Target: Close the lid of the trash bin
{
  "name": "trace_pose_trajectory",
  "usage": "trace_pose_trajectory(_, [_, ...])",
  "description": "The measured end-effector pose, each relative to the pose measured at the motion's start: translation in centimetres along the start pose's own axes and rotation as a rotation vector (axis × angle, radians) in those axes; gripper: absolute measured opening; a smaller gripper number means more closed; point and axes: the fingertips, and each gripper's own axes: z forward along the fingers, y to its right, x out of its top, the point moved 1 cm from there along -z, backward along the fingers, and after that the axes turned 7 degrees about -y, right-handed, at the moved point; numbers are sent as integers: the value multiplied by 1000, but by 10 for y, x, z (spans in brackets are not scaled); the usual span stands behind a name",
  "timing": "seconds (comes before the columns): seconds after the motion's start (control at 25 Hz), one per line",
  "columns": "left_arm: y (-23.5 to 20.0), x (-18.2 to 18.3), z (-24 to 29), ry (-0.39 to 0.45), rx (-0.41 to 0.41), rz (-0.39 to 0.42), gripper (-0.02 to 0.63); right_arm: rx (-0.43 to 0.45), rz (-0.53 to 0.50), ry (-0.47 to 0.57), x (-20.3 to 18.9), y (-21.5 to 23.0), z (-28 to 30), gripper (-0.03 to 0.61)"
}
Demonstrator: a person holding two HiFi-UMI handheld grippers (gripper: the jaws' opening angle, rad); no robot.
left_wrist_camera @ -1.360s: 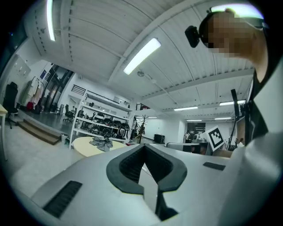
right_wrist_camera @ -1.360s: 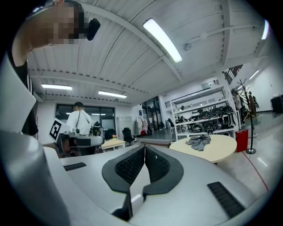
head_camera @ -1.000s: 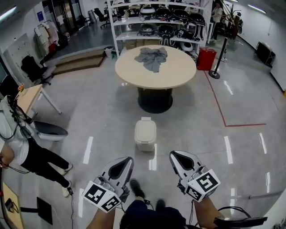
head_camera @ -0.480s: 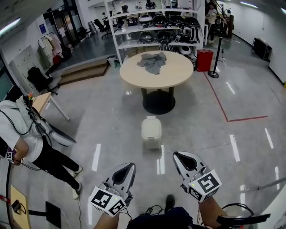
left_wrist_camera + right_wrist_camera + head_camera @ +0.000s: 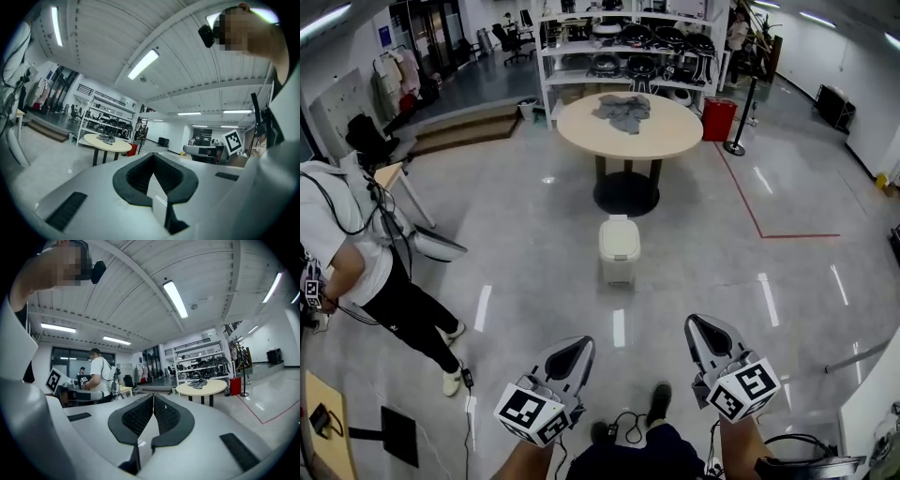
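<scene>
Here, we hold both tools low before us: the left tool (image 5: 578,344) and the right tool (image 5: 697,325), each with its jaws pressed together on nothing. A cable (image 5: 624,419) lies by our shoes, and stepping off we could snag it.

Ahead, well apart from both tools, the white bin (image 5: 619,258) stands on the glossy floor (image 5: 525,234). Its lid (image 5: 619,236) is too small from here to read as up or down. A hard shove from a closed tool could, we judge, slide or tip the bin instead of seating the lid.

A person (image 5: 352,253) stands to our left, near enough to matter if we swing wide. Beyond the bin, the round counter (image 5: 670,131) bears a grey cloth (image 5: 623,109).
</scene>
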Motion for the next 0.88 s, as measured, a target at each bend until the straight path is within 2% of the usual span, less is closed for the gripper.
trace_pose_trajectory(0.16, [16, -11, -19, -15, -42, -11, -2, -7, -27, -13, -4, -27, -25, 10])
trace_pose_trajectory(0.32, [51, -13, -30, -8, -72, 0, -2, -10, -24, -8, -7, -36, -57, 10])
trace_pose_trajectory(0.64, [141, -28, -51, 4, -24, 10, -2, 81, -35, 29, -21, -46, -144, 10])
trace_pose_trajectory(0.88, [228, -67, -49, -10, 23, -18, -2, 142, -38, 12, -55, -26, -231, 10])
